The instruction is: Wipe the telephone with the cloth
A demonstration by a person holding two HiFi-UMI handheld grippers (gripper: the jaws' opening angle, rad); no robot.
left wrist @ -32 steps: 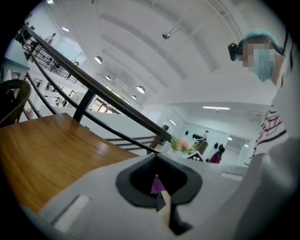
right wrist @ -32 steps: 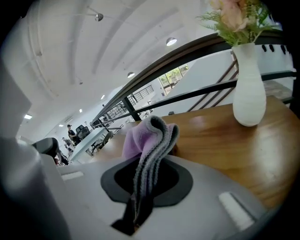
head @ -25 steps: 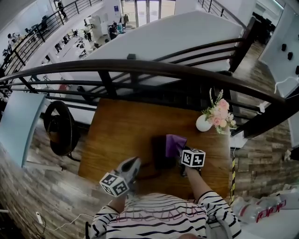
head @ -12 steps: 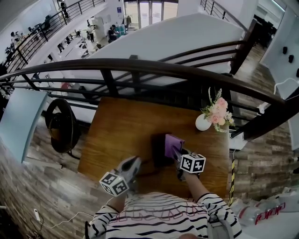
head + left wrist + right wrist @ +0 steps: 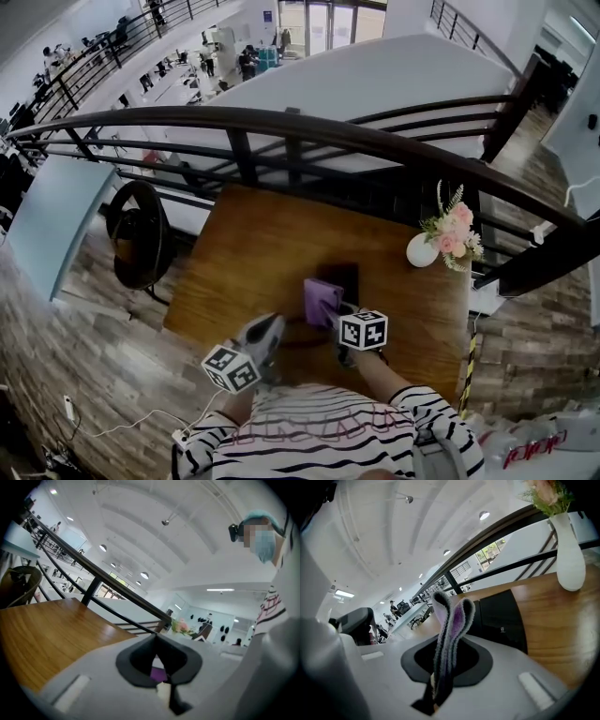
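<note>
The right hand-held gripper (image 5: 336, 317) pinches the folded purple cloth (image 5: 320, 300) at the near-left edge of the dark telephone (image 5: 344, 278), which lies flat on the desk (image 5: 248, 253). The left hand-held gripper (image 5: 267, 330) hovers near the desk's front edge, its jaws seemingly pressed together on nothing.
</note>
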